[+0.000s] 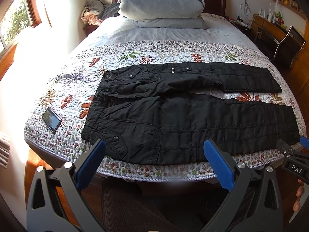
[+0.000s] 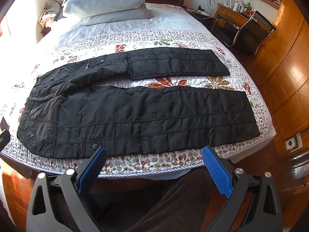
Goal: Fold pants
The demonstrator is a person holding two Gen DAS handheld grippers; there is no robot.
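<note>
On the bed (image 1: 173, 36), over a quilted white coverlet printed with red and green leaf motifs (image 2: 173, 160), lie the black padded nylon pants (image 1: 173, 116), spread flat with the waistband at the left and both legs running to the right. The fabric is matte, slightly crinkled, with stitched horizontal channels, snap-button pocket flaps and a metal zipper pull. The far leg is doubled back on itself; the near leg lies straight along the bed's front edge. A dark rectangular smartphone (image 1: 51, 119) rests on the coverlet left of the waistband. Folded pale grey bedding (image 1: 162, 5) is stacked at the wooden headboard. The left gripper (image 1: 154, 166) and the right gripper (image 2: 154, 166) hover short of the bed edge, apart from the pants; each has black plastic arms with ribbed blue pads, jaws spread wide and holding nothing.
</note>
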